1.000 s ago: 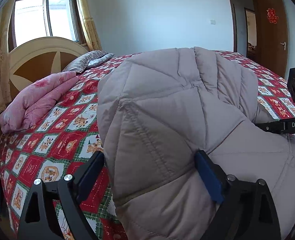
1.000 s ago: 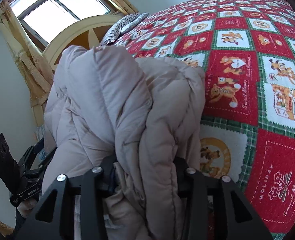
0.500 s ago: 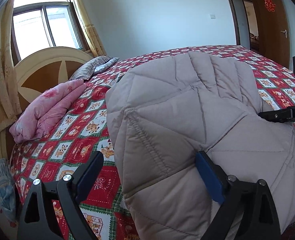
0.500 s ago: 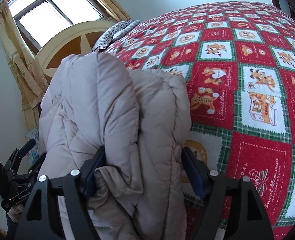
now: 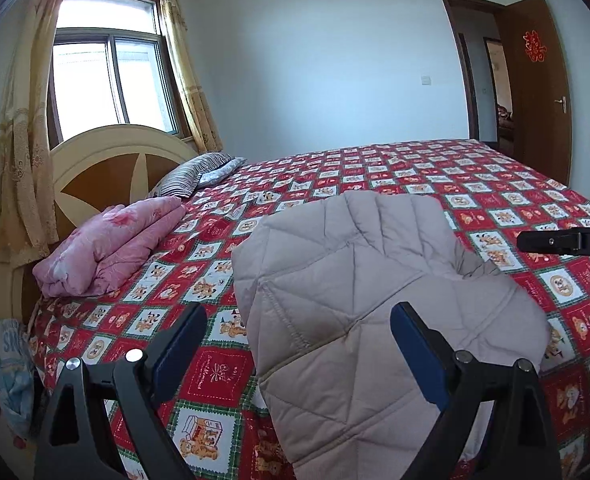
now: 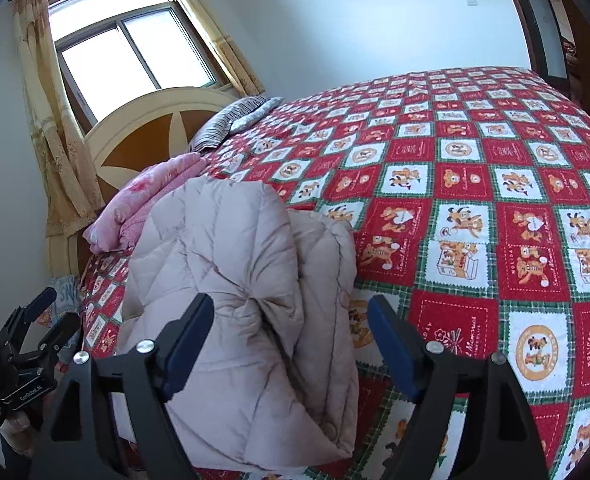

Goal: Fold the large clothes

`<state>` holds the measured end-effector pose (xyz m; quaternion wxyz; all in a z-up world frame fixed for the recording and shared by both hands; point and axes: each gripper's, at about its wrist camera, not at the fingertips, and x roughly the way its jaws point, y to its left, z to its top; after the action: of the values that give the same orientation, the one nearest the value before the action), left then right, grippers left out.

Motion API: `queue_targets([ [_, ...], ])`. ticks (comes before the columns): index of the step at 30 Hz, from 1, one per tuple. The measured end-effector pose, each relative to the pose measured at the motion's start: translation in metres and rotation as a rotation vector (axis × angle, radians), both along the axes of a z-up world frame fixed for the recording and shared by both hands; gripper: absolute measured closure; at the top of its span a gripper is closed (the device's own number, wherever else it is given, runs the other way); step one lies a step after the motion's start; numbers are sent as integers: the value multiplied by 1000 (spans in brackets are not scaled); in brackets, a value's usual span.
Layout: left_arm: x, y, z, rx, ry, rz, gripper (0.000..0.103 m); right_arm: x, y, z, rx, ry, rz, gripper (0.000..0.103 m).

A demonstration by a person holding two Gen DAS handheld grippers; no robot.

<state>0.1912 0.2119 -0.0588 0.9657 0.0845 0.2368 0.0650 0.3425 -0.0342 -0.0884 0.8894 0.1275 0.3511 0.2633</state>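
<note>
Both tongs were seen spread wide and clear of the cloth: the left tongs stood open with only one blue pad in front of the folded jacket, and the right tongs, whose jaws had just been opening, framed the bundle's near end without the pads pressing on it. The jacket was left lying as a thick, puffy fold at the near edge of the bed, with part of it hanging over that edge. A slide off the bed was judged possible, since the padded layers were held by nothing and the overhang could drag the rest down. The fold was also thought liable to spring apart, because quilted filling tends to push stacked layers open, and a loose flap at the right-hand end looked untucked. A snag was considered a further risk if a pad were caught in a seam when drawn away. Farther off, a pink folded quilt was seen near the headboard, well apart from the jacket, with striped pillows beyond.
</note>
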Motion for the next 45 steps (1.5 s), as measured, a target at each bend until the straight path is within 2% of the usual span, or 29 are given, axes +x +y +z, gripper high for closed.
queue_targets([
  [8, -32, -7, 19, -28, -58, -12, 10, -34, 5, 16, 0, -63, 16, 16],
  [16, -45, -13, 25, -38, -83, -24, 10, -53, 10, 24, -18, -98, 34, 15],
  [45, -44, -12, 23, -58, -83, -32, 9, -64, 4, 26, -19, -106, 24, 15],
])
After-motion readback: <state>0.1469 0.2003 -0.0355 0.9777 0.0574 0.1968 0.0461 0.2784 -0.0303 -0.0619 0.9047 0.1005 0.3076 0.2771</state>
